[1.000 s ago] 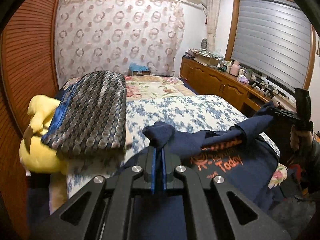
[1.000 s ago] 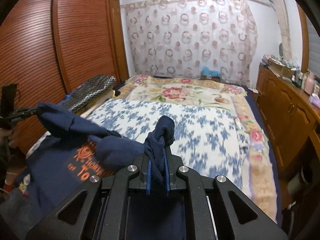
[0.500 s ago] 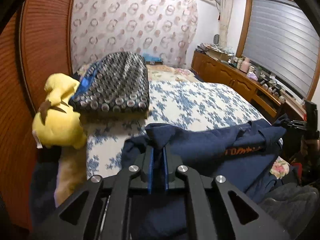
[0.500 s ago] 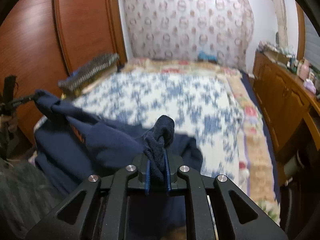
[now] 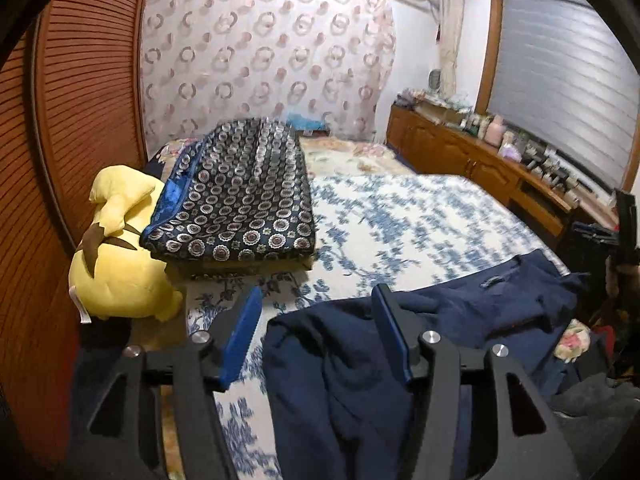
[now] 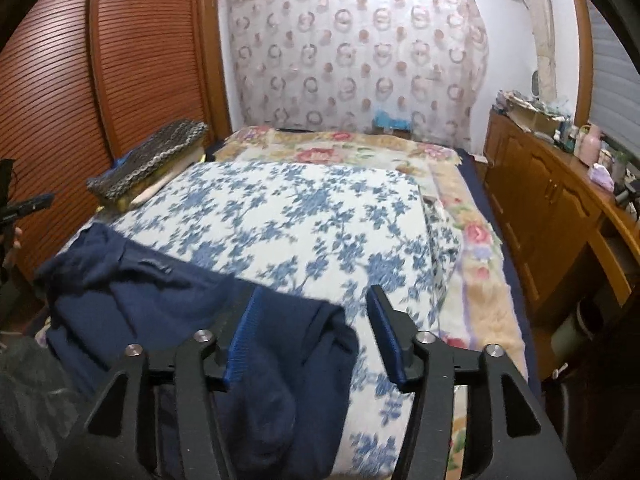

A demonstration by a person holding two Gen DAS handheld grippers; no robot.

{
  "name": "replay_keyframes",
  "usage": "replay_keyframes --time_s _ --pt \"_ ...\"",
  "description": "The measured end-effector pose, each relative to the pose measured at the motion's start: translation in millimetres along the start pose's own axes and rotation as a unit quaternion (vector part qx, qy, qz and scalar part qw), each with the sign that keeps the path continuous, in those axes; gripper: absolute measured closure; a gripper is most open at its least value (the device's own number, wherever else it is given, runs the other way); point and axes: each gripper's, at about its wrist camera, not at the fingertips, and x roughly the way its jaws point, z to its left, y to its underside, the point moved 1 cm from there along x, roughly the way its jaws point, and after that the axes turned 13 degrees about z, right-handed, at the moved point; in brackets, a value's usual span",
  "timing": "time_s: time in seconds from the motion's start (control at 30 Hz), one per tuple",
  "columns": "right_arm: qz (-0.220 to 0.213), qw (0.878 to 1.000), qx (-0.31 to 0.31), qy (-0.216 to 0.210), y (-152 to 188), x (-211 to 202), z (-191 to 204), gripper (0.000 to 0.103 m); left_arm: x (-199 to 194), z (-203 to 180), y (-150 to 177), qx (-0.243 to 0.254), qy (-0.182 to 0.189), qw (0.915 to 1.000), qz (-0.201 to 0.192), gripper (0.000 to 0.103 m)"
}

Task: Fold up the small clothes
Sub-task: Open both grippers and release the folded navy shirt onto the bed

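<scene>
The bed with a blue-flowered white cover carries the soft, light navy cotton garment at its near edge. Left tool and right tool have just opened, gripping nothing; pinch hem corners.

- left gripper: jaws just been opening, now apart, pads off the navy garment, whose corner lies between them; angled down over its near edge
- right gripper: jaws just been opening, apart, nothing pinched; garment fold lies between and below, angled down
</scene>
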Motion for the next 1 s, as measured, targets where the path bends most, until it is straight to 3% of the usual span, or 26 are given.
replay_keyframes --time_s 0.23,0.4,0.73,1.0 --pt "0.047 0.999 0.011 -0.009 -5 54 -8 0.041 62 8 -3 -0.004 -0.011 0.9982 0.060 0.047" --pt "0.079 0.997 0.004 -0.020 0 79 -3 0.040 83 11 3 -0.004 -0.016 0.9960 0.088 0.047" --pt "0.116 0.993 0.001 -0.006 5 102 -4 0.034 101 14 6 -0.004 -0.018 0.9935 0.113 0.047" --pt "0.117 0.993 -0.018 -0.003 6 102 3 0.034 101 11 8 -0.006 -0.019 0.9934 0.113 0.047"
